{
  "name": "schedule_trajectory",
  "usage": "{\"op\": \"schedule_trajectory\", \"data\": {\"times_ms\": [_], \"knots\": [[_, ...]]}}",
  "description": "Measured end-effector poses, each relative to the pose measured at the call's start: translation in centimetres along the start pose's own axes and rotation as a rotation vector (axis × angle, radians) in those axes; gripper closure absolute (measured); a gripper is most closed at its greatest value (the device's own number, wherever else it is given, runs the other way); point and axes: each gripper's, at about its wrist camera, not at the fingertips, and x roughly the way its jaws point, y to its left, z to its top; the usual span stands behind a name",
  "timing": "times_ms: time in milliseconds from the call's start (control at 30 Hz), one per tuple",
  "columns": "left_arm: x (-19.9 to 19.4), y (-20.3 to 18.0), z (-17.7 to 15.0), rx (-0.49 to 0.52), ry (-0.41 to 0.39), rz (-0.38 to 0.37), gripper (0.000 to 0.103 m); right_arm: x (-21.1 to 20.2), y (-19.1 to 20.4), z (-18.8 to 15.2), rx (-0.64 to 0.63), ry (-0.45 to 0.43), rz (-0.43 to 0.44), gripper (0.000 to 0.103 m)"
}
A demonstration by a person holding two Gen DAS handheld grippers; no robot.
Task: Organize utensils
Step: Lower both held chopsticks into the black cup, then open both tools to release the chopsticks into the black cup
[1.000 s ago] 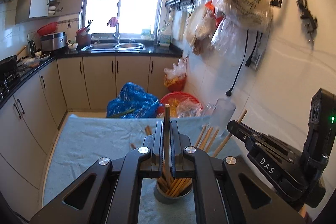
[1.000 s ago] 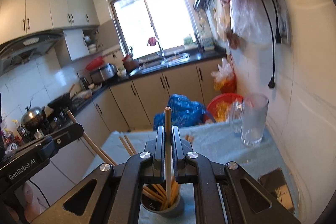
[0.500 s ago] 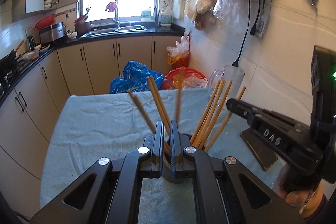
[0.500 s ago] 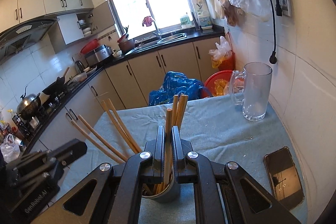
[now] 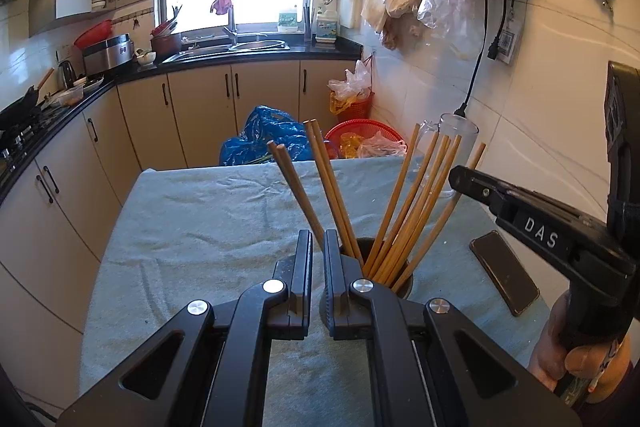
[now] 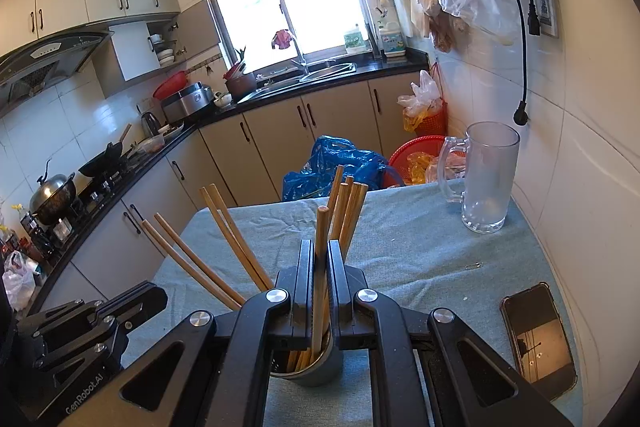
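Note:
A dark round holder (image 5: 404, 281) stands on the towel-covered table and holds several wooden chopsticks (image 5: 416, 199) that fan outwards. My left gripper (image 5: 317, 241) sits just left of the holder's rim, jaws nearly together with nothing between them. My right gripper (image 6: 320, 253) is shut on one chopstick (image 6: 321, 227), which stands upright with its lower end inside the holder (image 6: 316, 373). The right gripper also shows at the right of the left wrist view (image 5: 460, 175); the left gripper shows at the lower left of the right wrist view (image 6: 160, 297).
A glass mug (image 6: 486, 179) stands at the far right of the table by the tiled wall. A phone (image 6: 538, 341) lies at the right near edge. A paperclip (image 6: 474, 265) lies on the blue-grey towel (image 6: 400, 239). Kitchen cabinets and bags lie beyond.
The left gripper let go of its chopstick into the holder and drew back lower. The right gripper lowered its chopstick into the holder, still gripping it.

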Motion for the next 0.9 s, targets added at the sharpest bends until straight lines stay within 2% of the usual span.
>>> {"op": "schedule_trajectory", "data": {"times_ms": [233,267,300,367,400,667,900], "knots": [[-0.5,0.4,-0.8,0.005,0.008,0.026,0.098,-0.1,0.0,-0.1,0.001,-0.002,-0.004,0.094],[-0.6,0.4,-0.9,0.003,0.012,0.028,0.098,-0.2,0.0,0.0,0.000,-0.004,-0.008,0.088],[-0.6,0.5,-1.0,-0.002,0.016,0.029,0.098,-0.3,0.0,0.1,-0.001,-0.010,-0.011,0.077],[-0.9,0.7,-1.2,-0.008,0.021,0.031,0.097,-0.9,0.1,0.3,-0.001,-0.025,-0.008,0.064],[-1.1,0.9,-1.3,-0.013,0.023,0.032,0.097,-1.2,0.2,0.4,-0.003,-0.032,-0.007,0.063],[-3.4,1.0,-2.3,-0.038,0.020,0.049,0.078,-4.6,1.6,0.8,-0.045,-0.066,-0.008,0.053],[-7.7,1.0,-4.1,-0.061,-0.019,0.065,0.065,-9.1,2.4,-0.4,-0.106,-0.075,-0.021,0.042]]}}
